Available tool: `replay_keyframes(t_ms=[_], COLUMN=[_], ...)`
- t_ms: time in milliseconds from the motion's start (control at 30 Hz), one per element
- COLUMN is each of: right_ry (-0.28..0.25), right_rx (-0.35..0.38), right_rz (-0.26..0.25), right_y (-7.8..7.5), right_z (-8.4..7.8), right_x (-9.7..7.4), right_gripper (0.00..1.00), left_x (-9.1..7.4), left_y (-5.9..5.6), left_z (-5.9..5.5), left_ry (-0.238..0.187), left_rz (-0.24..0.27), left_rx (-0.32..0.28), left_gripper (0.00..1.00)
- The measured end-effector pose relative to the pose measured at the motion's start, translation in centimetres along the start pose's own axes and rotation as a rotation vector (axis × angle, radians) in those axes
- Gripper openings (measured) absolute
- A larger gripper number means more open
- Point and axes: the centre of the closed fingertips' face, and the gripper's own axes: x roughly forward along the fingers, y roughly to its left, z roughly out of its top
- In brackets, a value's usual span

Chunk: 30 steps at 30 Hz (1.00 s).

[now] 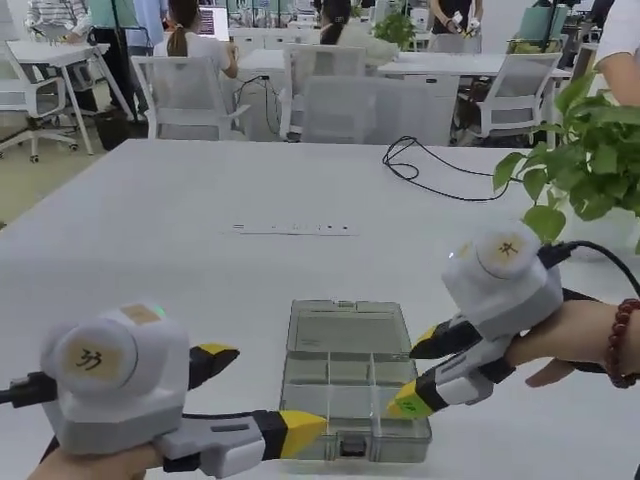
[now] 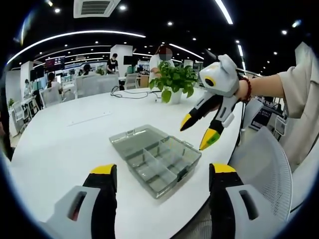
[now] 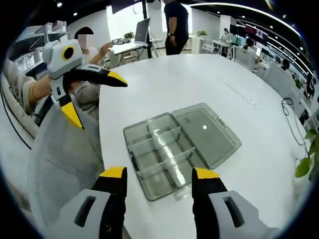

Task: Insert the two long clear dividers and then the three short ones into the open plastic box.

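Observation:
The clear grey plastic box lies open near the table's front edge, its lid folded flat on the far side. Clear dividers stand inside it and split the tray into several compartments. My left gripper hovers at the box's near left corner, open, with nothing between its yellow-tipped jaws. My right gripper hangs over the box's right edge, open as well and holding nothing. The left gripper view looks over the box between its jaws, with the right gripper beyond. In the right gripper view, the left gripper is at upper left.
A thin clear strip lies mid-table beyond the box. A black cable loops at the far right, beside a leafy potted plant. A mesh chair stands at the table's near side. People and chairs fill the background.

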Motion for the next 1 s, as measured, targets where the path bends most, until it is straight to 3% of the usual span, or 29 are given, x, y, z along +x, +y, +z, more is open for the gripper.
replay_keyframes(t_ms=[200, 333, 633, 1000], right_ry=[-0.080, -0.118, -0.217, -0.294], right_rx=[0.051, 0.078, 0.118, 0.142], right_rz=[-0.080, -0.105, -0.127, -0.153], right_y=[-0.3, -0.1, 0.3, 0.7], right_z=[-0.4, -1.0, -1.4, -1.3], right_x=[-2.2, -3.1, -4.4, -4.6], right_gripper=[0.67, 0.70, 0.78, 0.95], left_x=[-0.1, -0.3, -0.7, -1.1], left_y=[0.0, 0.0, -0.1, 0.0], left_z=[-0.2, -0.2, -0.3, -0.4], left_ry=[0.015, 0.019, 0.015, 0.012], left_rz=[-0.003, 0.002, 0.010, 0.015], left_rx=[0.006, 0.008, 0.002, 0.009], left_gripper=[0.81, 0.83, 0.88, 0.96])
